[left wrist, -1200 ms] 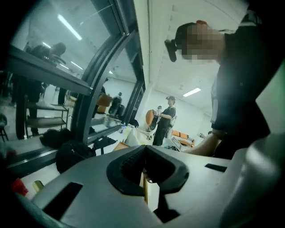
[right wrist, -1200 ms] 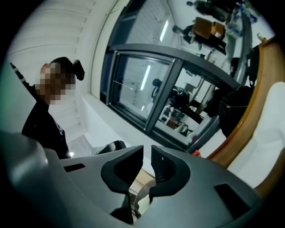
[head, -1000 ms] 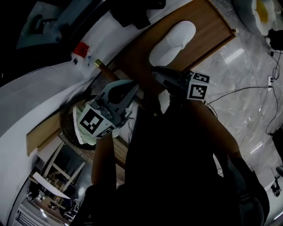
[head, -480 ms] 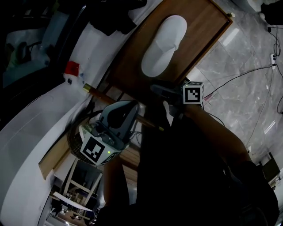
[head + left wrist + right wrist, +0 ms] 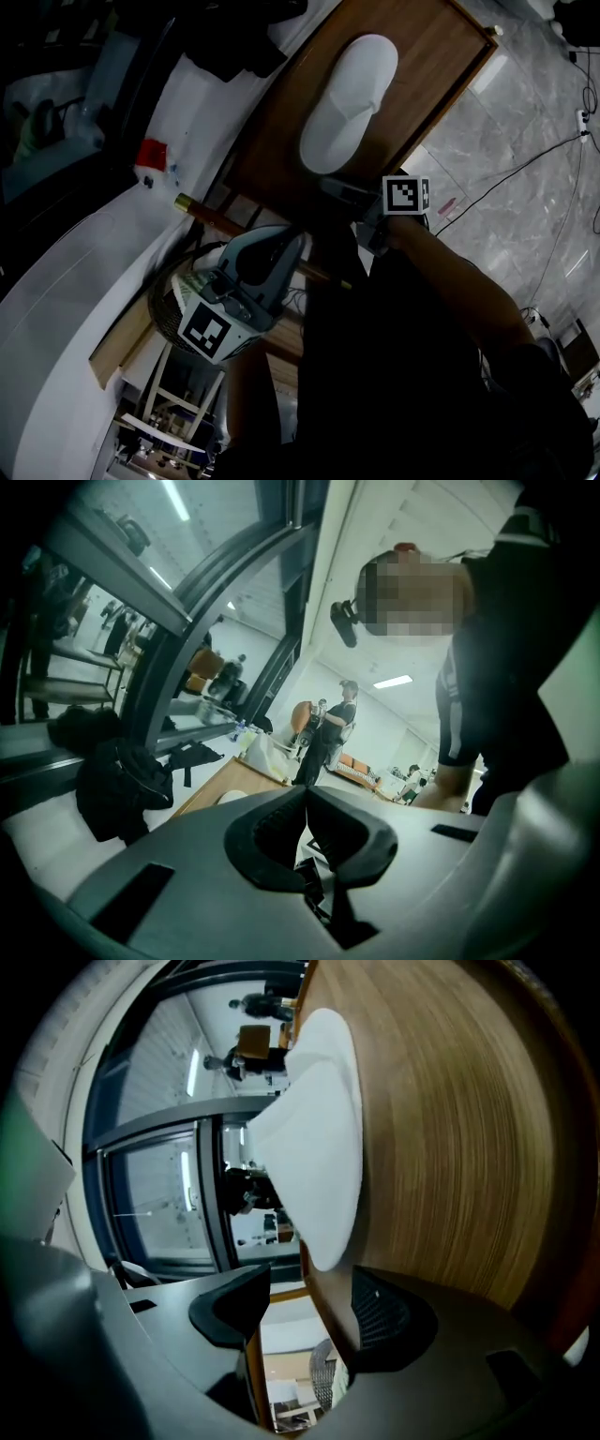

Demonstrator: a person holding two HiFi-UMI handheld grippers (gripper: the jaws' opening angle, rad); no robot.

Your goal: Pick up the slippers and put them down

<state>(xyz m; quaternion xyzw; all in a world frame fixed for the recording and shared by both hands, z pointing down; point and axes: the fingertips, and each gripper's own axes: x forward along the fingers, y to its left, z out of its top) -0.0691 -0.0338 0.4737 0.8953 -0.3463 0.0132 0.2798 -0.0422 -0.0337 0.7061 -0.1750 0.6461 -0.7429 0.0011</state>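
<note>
One white slipper (image 5: pixel 347 103) lies flat on the brown wooden tabletop (image 5: pixel 441 66). My right gripper (image 5: pixel 333 185) sits just short of the slipper's near end, at the table's edge. In the right gripper view the slipper (image 5: pixel 314 1147) rests on the wood (image 5: pixel 450 1129) right ahead of the right gripper (image 5: pixel 309 1288). Its jaws have just been opening and stand wide apart, with only the table's edge showing between them. My left gripper (image 5: pixel 289 236) hangs lower left, off the table. In its own view the left gripper (image 5: pixel 305 803) is shut with nothing in it.
A round wicker basket (image 5: pixel 169 291) and a wooden rod (image 5: pixel 239 225) lie under the left gripper. Grey marble floor with cables (image 5: pixel 534 159) runs to the right. Dark clothing (image 5: pixel 117 785) rests on a white ledge, and people (image 5: pixel 333 728) stand far off.
The right gripper has rolled, its marker cube turning, and it now sits closer under the slipper's near end. The left gripper has sunk a little.
</note>
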